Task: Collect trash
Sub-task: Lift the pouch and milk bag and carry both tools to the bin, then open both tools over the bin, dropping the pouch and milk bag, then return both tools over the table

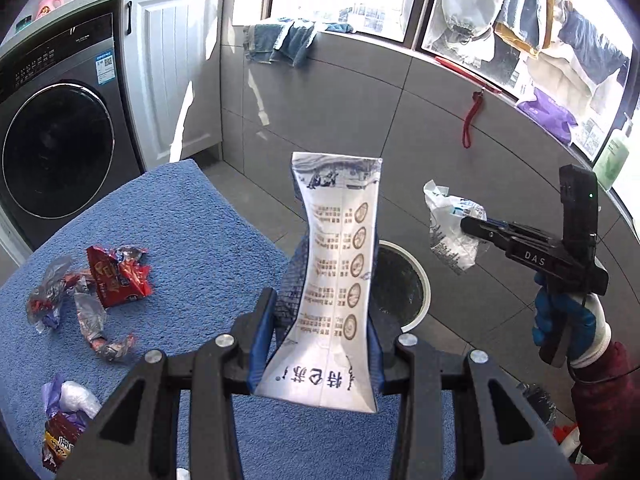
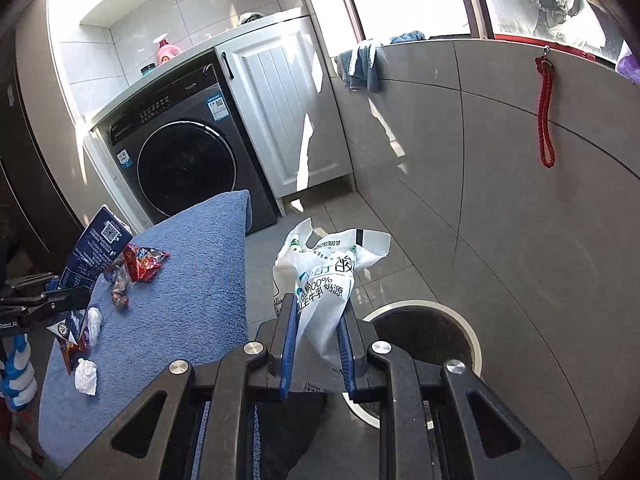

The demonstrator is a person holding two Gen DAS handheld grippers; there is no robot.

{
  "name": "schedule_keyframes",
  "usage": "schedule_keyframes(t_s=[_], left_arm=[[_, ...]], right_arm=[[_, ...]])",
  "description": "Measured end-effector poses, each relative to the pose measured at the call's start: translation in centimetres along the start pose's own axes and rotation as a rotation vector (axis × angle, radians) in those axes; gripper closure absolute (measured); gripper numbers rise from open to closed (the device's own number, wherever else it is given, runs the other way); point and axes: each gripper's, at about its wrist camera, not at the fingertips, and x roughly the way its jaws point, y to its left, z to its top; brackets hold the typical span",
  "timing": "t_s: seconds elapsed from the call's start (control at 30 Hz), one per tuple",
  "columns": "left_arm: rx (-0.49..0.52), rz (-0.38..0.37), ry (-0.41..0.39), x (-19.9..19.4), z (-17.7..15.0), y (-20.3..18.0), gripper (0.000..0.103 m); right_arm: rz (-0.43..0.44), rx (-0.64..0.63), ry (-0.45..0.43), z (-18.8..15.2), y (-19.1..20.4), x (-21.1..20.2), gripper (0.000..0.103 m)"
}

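My left gripper (image 1: 320, 316) is shut on a flattened white and blue milk carton (image 1: 336, 264) and holds it upright in the air past the blue towel-covered table (image 1: 200, 232). It also shows in the right wrist view (image 2: 96, 248). My right gripper (image 2: 318, 316) is shut on a crumpled white plastic wrapper (image 2: 324, 276), held above a round white-rimmed bin (image 2: 424, 332) on the floor. The bin (image 1: 400, 280) lies just behind the carton. Red snack wrappers (image 1: 116, 276) and a purple wrapper (image 1: 64, 420) lie on the towel.
A dark washing machine (image 1: 56, 144) and a white cabinet (image 1: 172, 80) stand behind the table. A grey tiled wall (image 2: 520, 200) with a hanging red cord (image 2: 546, 120) runs behind the bin. A white crumpled tissue (image 2: 86, 376) lies on the towel.
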Motion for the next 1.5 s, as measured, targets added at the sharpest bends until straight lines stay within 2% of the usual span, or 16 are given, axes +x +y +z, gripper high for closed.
schedule_keyframes(t_s=[0.23, 0.43, 0.6, 0.67, 0.7, 0.77, 0.83, 1.0, 1.13, 1.3, 1.5], left_arm=[[0.083, -0.056, 0.144, 10.1, 3.1, -6.1, 0.065], [0.033, -0.101, 0.246, 17.9, 4.6, -7.9, 0.065], [-0.002, -0.130, 0.298, 22.3, 5.3, -8.8, 0.064], [-0.017, -0.143, 0.318, 23.7, 5.4, -9.0, 0.063], [-0.030, -0.153, 0.327, 24.3, 5.5, -9.0, 0.063], [-0.046, -0.163, 0.334, 25.1, 5.5, -9.1, 0.056], [-0.059, -0.175, 0.332, 25.5, 5.7, -9.2, 0.055], [-0.046, -0.170, 0.290, 23.5, 5.5, -9.3, 0.055], [-0.047, -0.158, 0.230, 20.0, 5.5, -9.2, 0.055], [-0.054, -0.126, 0.148, 14.2, 4.6, -8.0, 0.055], [-0.088, -0.065, 0.046, 6.2, 2.0, -5.1, 0.055]], right_arm=[[-0.070, 0.070, 0.073, -1.4, -5.8, 3.2, 0.085], [-0.105, 0.113, 0.145, -2.4, -9.1, 6.9, 0.084], [-0.125, 0.145, 0.187, -2.8, -11.1, 9.4, 0.081], [-0.134, 0.154, 0.201, -2.9, -11.7, 10.3, 0.075], [-0.144, 0.155, 0.208, -3.0, -11.8, 10.7, 0.068], [-0.158, 0.163, 0.210, -3.0, -12.1, 11.1, 0.061], [-0.167, 0.182, 0.210, -3.3, -12.6, 11.0, 0.061], [-0.176, 0.188, 0.182, -3.4, -12.5, 9.5, 0.061], [-0.187, 0.158, 0.142, -2.6, -11.3, 7.5, 0.061], [-0.183, 0.101, 0.075, -1.6, -8.5, 4.4, 0.061], [-0.150, 0.026, -0.005, -0.2, -4.1, 1.0, 0.061]])
